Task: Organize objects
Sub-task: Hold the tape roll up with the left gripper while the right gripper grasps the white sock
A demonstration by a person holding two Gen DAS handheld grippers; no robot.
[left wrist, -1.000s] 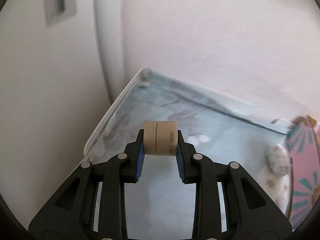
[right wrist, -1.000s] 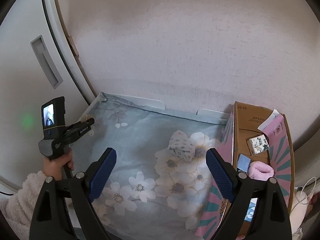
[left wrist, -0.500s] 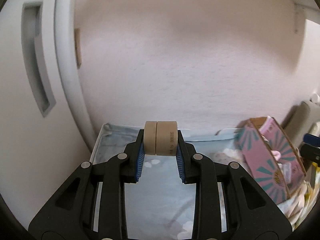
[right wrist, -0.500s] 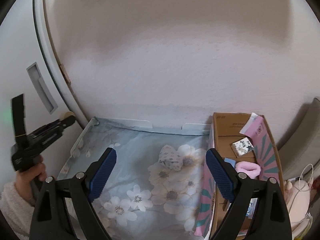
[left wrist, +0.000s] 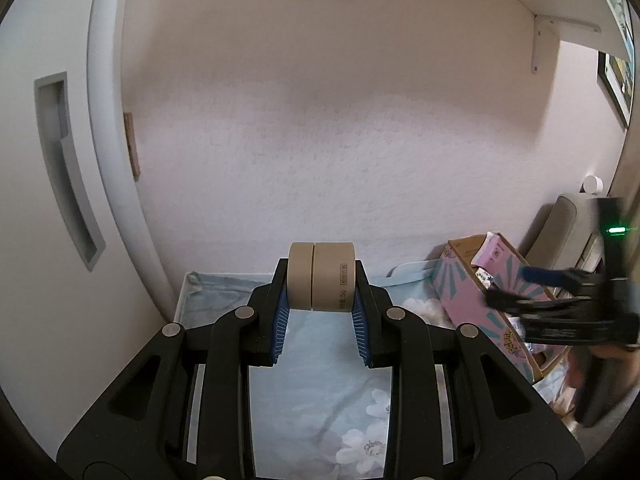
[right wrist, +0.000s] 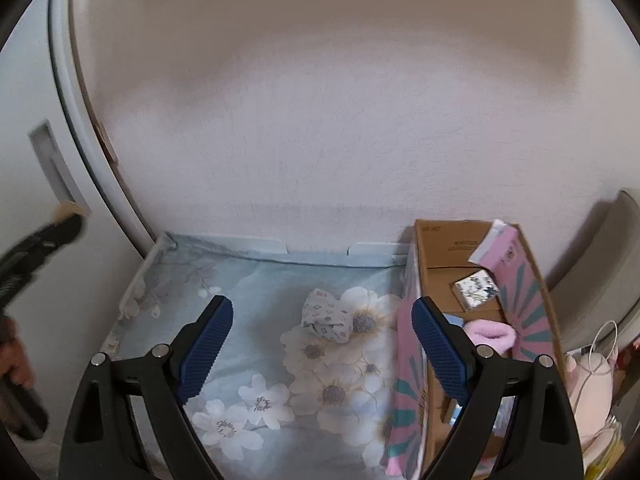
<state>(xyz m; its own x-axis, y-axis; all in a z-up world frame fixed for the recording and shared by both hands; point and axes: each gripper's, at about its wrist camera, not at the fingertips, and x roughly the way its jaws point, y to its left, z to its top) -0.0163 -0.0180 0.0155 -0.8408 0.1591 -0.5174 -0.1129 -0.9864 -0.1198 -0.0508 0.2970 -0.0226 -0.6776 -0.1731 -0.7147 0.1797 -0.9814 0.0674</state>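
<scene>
My left gripper (left wrist: 322, 308) is shut on a beige tape roll (left wrist: 322, 276) and holds it high above the blue floral cloth (left wrist: 316, 400). It also shows at the left edge of the right wrist view (right wrist: 66, 216), blurred. My right gripper (right wrist: 322, 344) is open and empty above the cloth. A small patterned fabric bundle (right wrist: 326, 316) lies on the cloth (right wrist: 256, 292) between its fingers. A pink-sided cardboard box (right wrist: 520, 280) at the right holds a pink fluffy item (right wrist: 494, 336) and a small printed packet (right wrist: 476, 290). The box also shows in the left wrist view (left wrist: 472, 292).
A pale wall (right wrist: 320, 120) rises behind the cloth. A white door with a recessed handle (left wrist: 64, 176) stands at the left. A beige chair back (left wrist: 560, 220) and a white shelf bracket (left wrist: 560, 32) are at the right. Soft items and a wire (right wrist: 600, 360) lie beyond the box.
Both grippers have risen and tilted up, showing more wall. The left gripper has kept hold of the tape roll and turned right, so the box and right gripper now show.
</scene>
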